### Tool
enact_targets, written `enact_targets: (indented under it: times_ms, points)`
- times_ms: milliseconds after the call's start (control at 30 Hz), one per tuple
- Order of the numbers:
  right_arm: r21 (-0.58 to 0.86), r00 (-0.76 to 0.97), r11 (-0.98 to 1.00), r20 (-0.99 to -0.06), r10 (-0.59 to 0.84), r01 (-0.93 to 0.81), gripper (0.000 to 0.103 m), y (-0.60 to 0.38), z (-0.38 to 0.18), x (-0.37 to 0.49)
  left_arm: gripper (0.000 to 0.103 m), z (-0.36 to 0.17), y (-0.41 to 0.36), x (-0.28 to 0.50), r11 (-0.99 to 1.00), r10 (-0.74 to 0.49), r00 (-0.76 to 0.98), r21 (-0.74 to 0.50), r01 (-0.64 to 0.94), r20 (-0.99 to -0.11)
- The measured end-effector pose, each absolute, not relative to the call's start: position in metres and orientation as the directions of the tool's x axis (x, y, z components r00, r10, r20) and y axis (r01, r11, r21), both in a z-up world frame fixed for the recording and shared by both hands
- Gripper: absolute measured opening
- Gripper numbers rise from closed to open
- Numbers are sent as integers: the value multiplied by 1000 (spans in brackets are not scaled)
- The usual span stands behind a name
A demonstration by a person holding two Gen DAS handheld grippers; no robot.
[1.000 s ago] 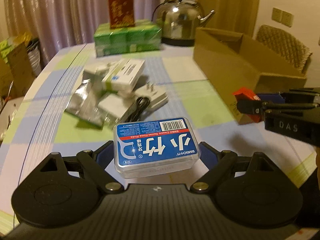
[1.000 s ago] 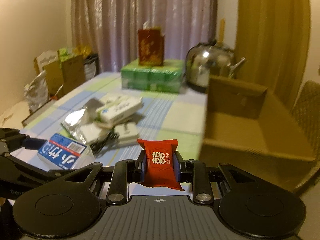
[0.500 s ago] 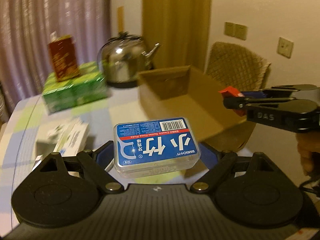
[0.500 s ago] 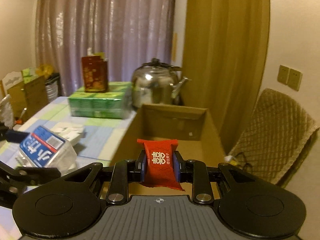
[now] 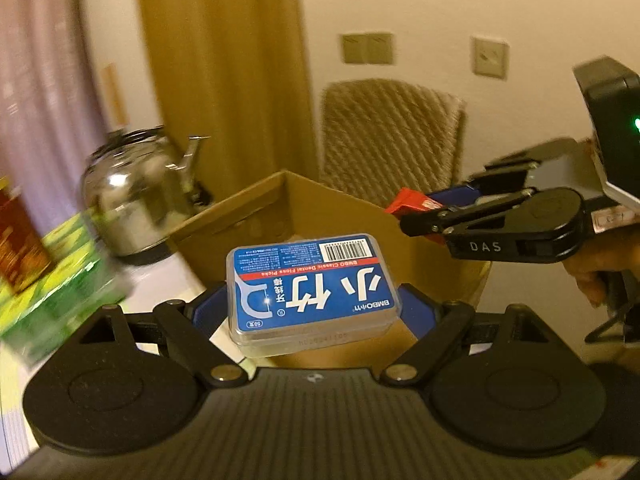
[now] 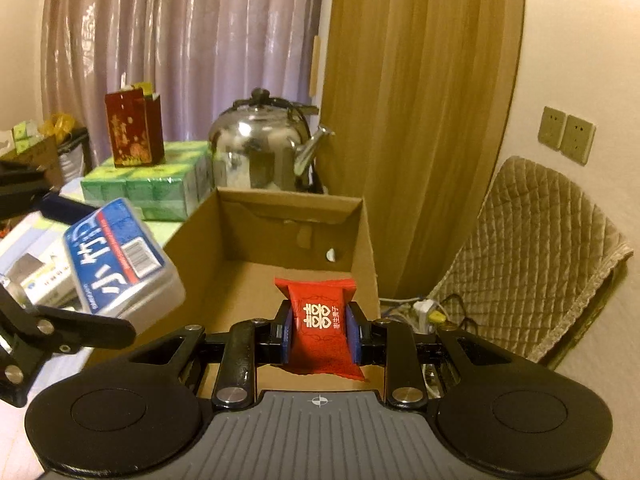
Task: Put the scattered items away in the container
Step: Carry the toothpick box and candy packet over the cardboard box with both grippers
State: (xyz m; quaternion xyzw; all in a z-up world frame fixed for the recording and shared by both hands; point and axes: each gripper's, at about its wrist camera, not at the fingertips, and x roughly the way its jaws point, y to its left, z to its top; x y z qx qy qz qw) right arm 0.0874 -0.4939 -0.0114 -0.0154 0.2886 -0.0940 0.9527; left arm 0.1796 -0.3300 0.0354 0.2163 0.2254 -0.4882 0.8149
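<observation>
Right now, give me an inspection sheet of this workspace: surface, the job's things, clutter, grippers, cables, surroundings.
Surface: table with a checked cloth, mostly hidden.
Job's things: open cardboard box, nearly bare inside; floss pick case; red candy packet.
Clutter: steel kettle, green wrapped packs with a red carton on top, white boxes at the left.
Grippers: left gripper shut on the floss pick case; right gripper shut on the red candy packet, over the box.
Cables: wires and a plug on the floor.
Surroundings: curtains, quilted chair, wall sockets.
</observation>
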Motion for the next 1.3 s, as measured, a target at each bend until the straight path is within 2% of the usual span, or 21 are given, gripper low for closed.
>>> enact_targets:
  times_ms: [267, 533, 900, 1300]
  points:
    - [-125, 786, 986, -595, -166, 114, 24, -501, -33, 114, 87, 10, -367, 195, 216, -672, 291, 195, 957, -682]
    - [-162, 759, 984, -633, -156, 67, 24, -505, -49, 131, 87, -21, -384, 216, 118, -593, 225, 193, 974, -773]
    - [-196, 725, 980, -671, -151, 23, 24, -506, -62, 142, 87, -47, -411, 232, 38, -508, 181, 187, 982, -842]
    - [-196, 692, 980, -711, -126, -22, 24, -503, -73, 151, 87, -64, -421, 245, 9, -448, 172, 187, 982, -878]
